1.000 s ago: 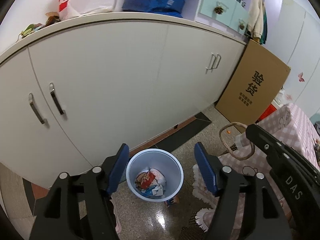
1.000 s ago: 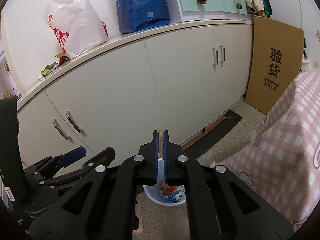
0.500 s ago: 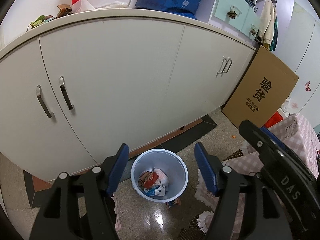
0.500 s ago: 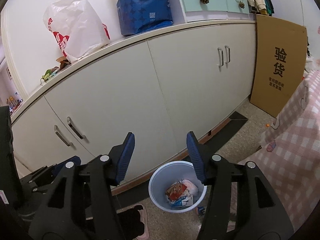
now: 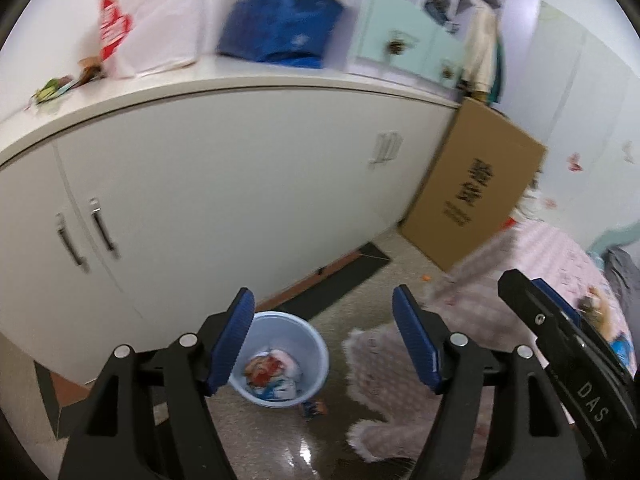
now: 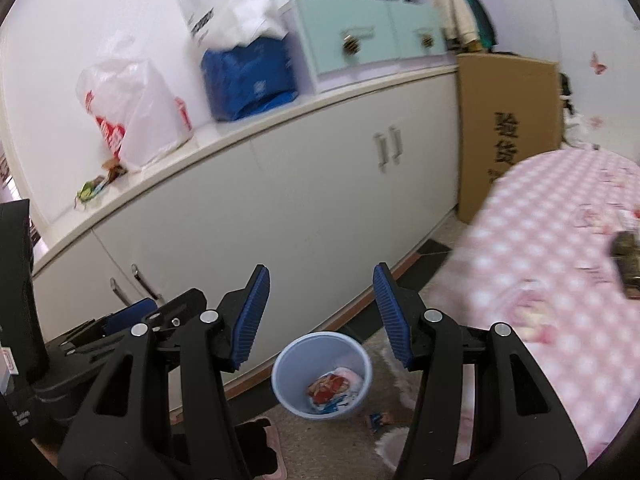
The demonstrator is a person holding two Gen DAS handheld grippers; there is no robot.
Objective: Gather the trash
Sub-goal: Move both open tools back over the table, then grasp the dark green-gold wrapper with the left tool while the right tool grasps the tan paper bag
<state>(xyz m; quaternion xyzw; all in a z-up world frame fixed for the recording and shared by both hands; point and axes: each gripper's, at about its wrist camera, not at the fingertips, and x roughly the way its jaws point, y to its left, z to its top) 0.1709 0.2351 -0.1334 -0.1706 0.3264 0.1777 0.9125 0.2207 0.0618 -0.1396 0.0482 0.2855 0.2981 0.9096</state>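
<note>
White cabinet [image 5: 224, 184] lines the wall; pink checked cloth [image 6: 552, 264] at right; blue bin [image 6: 322, 374] of trash [image 6: 334, 390] stands on the floor by the cabinet's base; left gripper [image 5: 322, 340] and right gripper [image 6: 320, 316] hang above it, jaws wide apart, holding nothing; a wrapper [image 6: 378, 420] lies beside the bin

Bright, even indoor light in both views, soft shadows only. Heavy fisheye bending with dark vignette corners. Strong motion blur across upper and right frame: blue bag [image 5: 280, 32], cardboard box [image 5: 472, 184] lettering and pink checked cloth [image 6: 560, 260] smeared. Gripper fingers [image 5: 232, 340] stay sharp. Glare patch on the glossy floor [image 5: 304, 454], bottom centre of left view.
</note>
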